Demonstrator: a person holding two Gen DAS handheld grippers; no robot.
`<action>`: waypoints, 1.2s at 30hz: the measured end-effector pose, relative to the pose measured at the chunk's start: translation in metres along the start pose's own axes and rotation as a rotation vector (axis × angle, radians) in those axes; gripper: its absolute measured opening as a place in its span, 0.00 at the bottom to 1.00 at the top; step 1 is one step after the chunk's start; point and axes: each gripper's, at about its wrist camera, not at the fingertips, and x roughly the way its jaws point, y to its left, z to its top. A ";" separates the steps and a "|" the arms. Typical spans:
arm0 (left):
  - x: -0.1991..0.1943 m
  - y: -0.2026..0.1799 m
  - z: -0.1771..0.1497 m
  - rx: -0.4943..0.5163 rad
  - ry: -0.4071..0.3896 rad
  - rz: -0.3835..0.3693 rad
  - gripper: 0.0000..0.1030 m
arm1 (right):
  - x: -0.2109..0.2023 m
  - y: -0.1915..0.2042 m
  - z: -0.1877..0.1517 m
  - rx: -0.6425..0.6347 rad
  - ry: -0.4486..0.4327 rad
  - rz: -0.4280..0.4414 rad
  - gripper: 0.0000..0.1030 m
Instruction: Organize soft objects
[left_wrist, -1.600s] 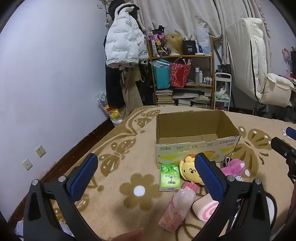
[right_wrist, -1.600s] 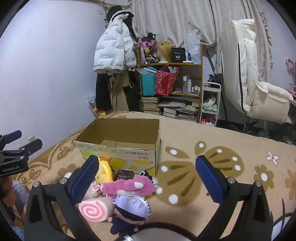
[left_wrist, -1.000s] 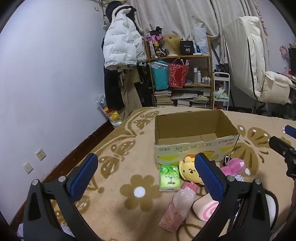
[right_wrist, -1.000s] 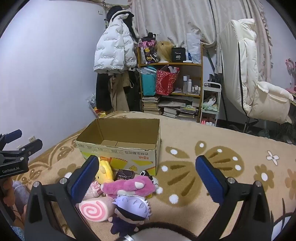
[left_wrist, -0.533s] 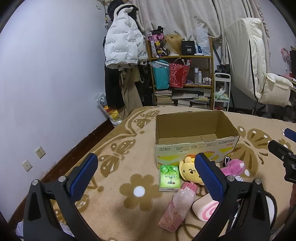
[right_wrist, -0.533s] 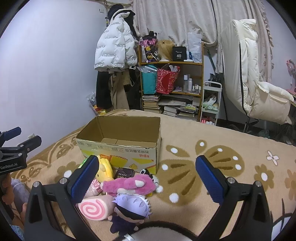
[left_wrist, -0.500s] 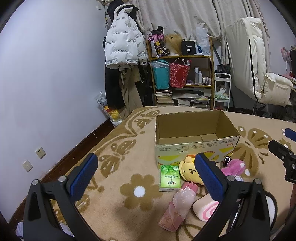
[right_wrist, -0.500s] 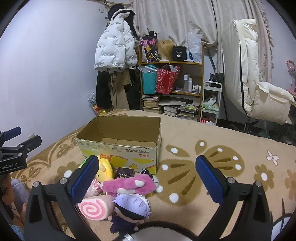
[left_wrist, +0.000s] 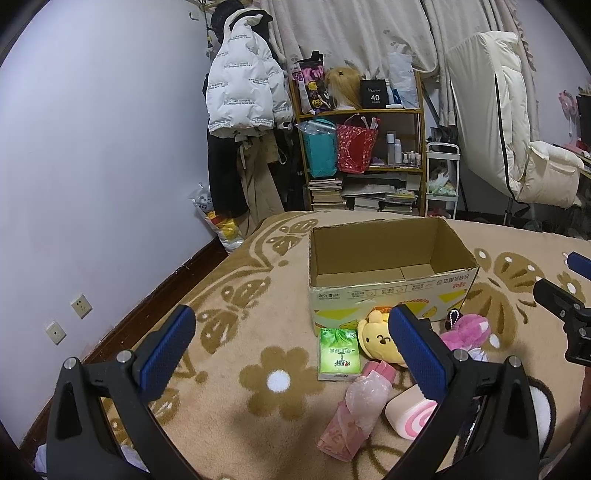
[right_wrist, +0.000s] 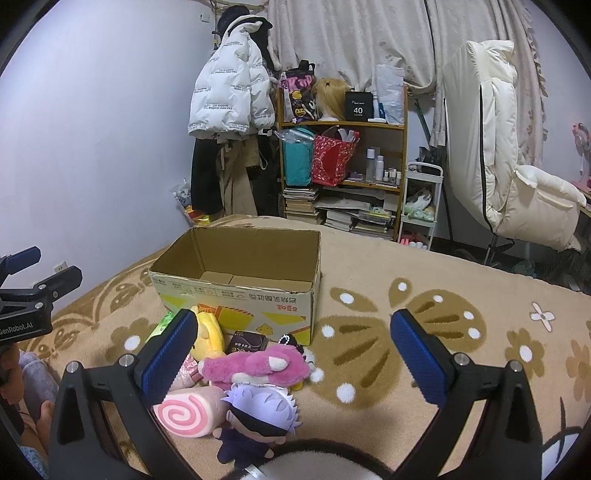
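Note:
An open, empty cardboard box (left_wrist: 388, 273) (right_wrist: 240, 291) stands on the beige flowered carpet. In front of it lie a yellow plush (left_wrist: 378, 338) (right_wrist: 208, 334), a pink plush (right_wrist: 258, 365) (left_wrist: 467, 328), a pink swirl-roll plush (right_wrist: 188, 411) (left_wrist: 408, 413), a purple-haired doll (right_wrist: 258, 417), a green tissue pack (left_wrist: 338, 354), a pink wrapped bundle (left_wrist: 356, 406) and a dark small packet (right_wrist: 246, 343). My left gripper (left_wrist: 291, 347) is open and empty, hovering left of the pile. My right gripper (right_wrist: 291, 350) is open and empty above the pile.
A shelf (left_wrist: 364, 158) with bags, books and bottles stands behind the box. A white jacket (left_wrist: 242, 92) hangs by the left wall. A cream chair (right_wrist: 509, 155) is at the right. Wall sockets (left_wrist: 68, 317) sit low on the left.
Both grippers stay open and nearly still; the views only sway slightly. Nothing on the carpet has moved.

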 end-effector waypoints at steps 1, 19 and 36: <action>0.000 0.000 0.000 -0.002 0.001 -0.001 1.00 | 0.000 -0.001 -0.001 0.000 0.000 0.000 1.00; -0.001 -0.004 -0.001 0.016 -0.009 0.001 1.00 | 0.005 0.005 -0.004 -0.007 0.001 0.001 1.00; 0.000 0.000 0.000 0.005 -0.004 -0.001 1.00 | 0.001 0.006 -0.001 -0.008 -0.006 0.000 1.00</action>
